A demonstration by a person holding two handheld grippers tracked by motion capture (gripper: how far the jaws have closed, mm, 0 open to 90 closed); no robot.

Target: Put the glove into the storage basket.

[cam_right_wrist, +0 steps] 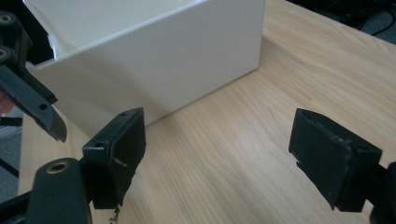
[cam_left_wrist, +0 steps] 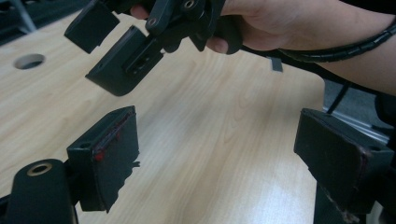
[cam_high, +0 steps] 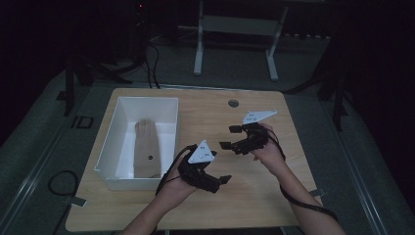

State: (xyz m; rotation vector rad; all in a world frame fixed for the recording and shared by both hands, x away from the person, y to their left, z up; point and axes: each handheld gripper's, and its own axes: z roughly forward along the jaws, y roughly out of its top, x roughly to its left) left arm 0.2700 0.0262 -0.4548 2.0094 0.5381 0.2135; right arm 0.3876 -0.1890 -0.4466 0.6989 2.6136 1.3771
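Wooden table (cam_high: pixel 254 196), light top. White box (cam_high: pixel 110 147) at 9 o'clock on it, open top; a tan glove (cam_high: pixel 146 147) lies flat inside, fingers toward 12. Left gripper (cam_high: pixel 222 182) at 6 o'clock, just right of box's near corner, jaws wide, nothing between. Right gripper (cam_high: pixel 229 137) toward 3 o'clock, pointing at the box, jaws wide, nothing held. Both above bare wood, apart from the glove.
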